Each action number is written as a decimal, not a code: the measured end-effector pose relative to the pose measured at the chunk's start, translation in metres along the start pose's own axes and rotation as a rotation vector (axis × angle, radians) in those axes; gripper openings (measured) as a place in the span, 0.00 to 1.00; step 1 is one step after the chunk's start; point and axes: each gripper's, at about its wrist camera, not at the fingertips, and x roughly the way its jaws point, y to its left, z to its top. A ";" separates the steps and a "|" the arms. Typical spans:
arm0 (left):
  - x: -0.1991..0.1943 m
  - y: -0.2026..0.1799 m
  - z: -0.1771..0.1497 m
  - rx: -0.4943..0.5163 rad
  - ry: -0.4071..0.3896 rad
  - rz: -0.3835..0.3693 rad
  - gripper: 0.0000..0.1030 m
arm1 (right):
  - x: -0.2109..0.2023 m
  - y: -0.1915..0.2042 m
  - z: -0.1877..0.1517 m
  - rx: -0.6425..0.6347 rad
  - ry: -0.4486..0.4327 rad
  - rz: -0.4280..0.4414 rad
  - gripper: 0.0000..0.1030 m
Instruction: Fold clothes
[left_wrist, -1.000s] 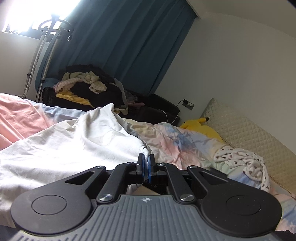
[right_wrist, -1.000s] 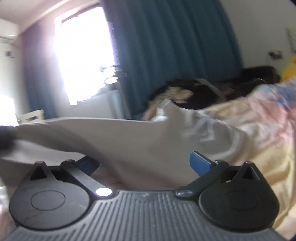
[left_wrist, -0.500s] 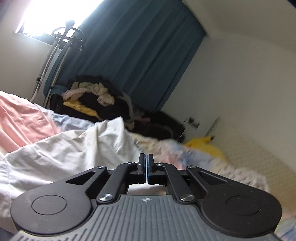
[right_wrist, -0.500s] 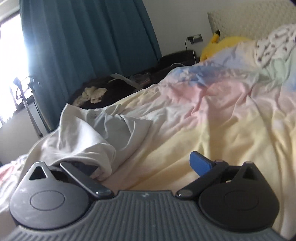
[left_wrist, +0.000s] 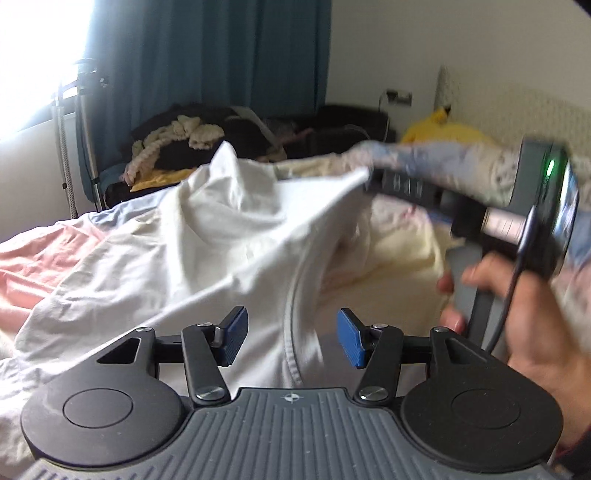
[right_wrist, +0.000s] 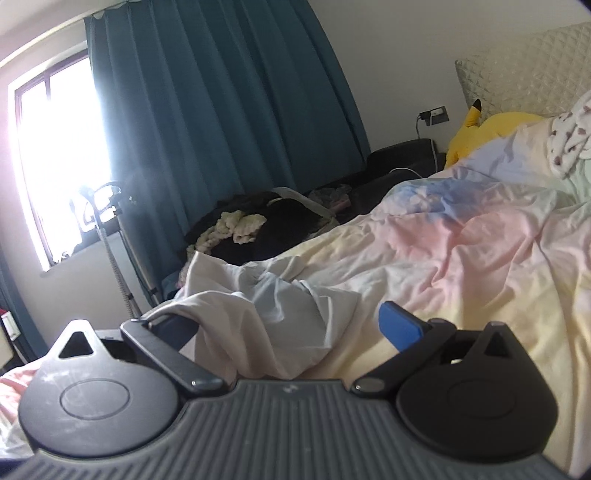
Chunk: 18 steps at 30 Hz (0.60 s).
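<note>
— So, where is the shirt?
— The white shirt (left_wrist: 207, 236) lies crumpled on the duvet (right_wrist: 461, 251), with one edge lifted. My left gripper (left_wrist: 291, 336) has just been opening its jaws. They stand apart with the shirt's curved hem lying between them, not pinched.
— And the right one?
— My right gripper (right_wrist: 288, 325) gapes wide, and shirt cloth drapes over its left finger.
— Is there room to move?
— Bare duvet runs right of the shirt up to a yellow soft toy (right_wrist: 491, 129). A pile of clothes (right_wrist: 273, 229) sits past the bed's far edge.
</note>
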 end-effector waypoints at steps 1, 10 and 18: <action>0.004 -0.003 -0.003 0.022 0.010 0.016 0.57 | -0.002 0.001 0.001 -0.002 -0.005 0.006 1.00; 0.029 0.005 -0.012 0.017 0.088 0.235 0.19 | -0.014 0.011 0.007 -0.040 -0.066 0.036 0.99; -0.025 0.030 0.001 -0.152 -0.187 0.386 0.05 | -0.010 0.015 0.001 -0.107 -0.055 0.009 0.82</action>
